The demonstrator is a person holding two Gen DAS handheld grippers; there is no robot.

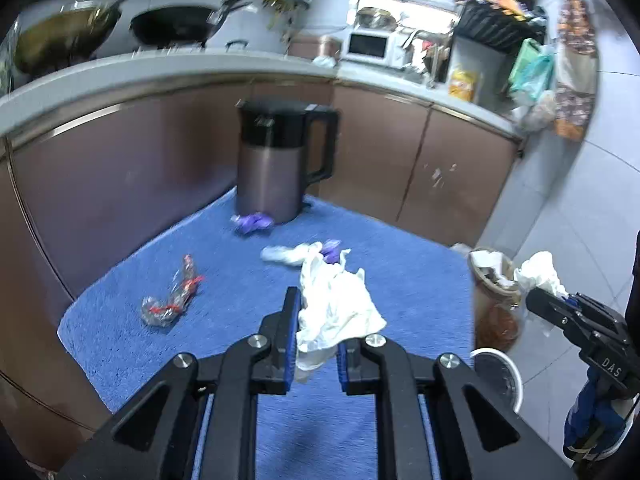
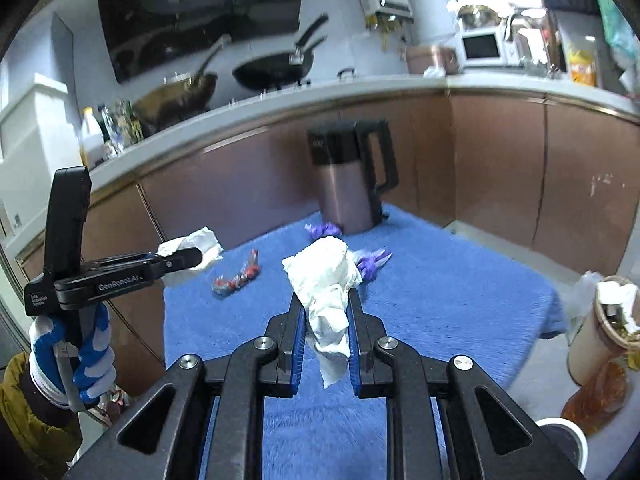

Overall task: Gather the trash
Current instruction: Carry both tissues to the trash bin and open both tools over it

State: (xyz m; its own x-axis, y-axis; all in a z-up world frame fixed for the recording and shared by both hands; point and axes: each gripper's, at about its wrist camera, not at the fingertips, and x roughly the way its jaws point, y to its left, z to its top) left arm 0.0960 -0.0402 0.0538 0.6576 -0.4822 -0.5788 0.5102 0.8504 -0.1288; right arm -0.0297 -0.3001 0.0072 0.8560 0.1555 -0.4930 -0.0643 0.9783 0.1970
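Left of the kettle (image 1: 280, 164), a clear red-printed wrapper (image 1: 170, 298) lies uncollected on the blue mat (image 1: 120, 320). Left gripper (image 1: 318, 344) pinches a white tissue (image 1: 336, 308); right gripper (image 2: 326, 332) clamps another tissue (image 2: 326, 280). Purple wrappers (image 1: 254, 224) wait at the kettle's base. Bin (image 1: 494, 296), far right, is partly filled: roughly halfway.

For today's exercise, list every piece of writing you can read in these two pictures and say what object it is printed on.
"GenRobot.AI": on the side of the left gripper, seen from the right wrist; the last letters are partly hidden.
"Data Acquisition System": small label at that gripper's rear.
"DAS": on the body of the right gripper, seen from the left wrist.
Markings on the kettle, the yellow packet and the bottles: too blurred to read.
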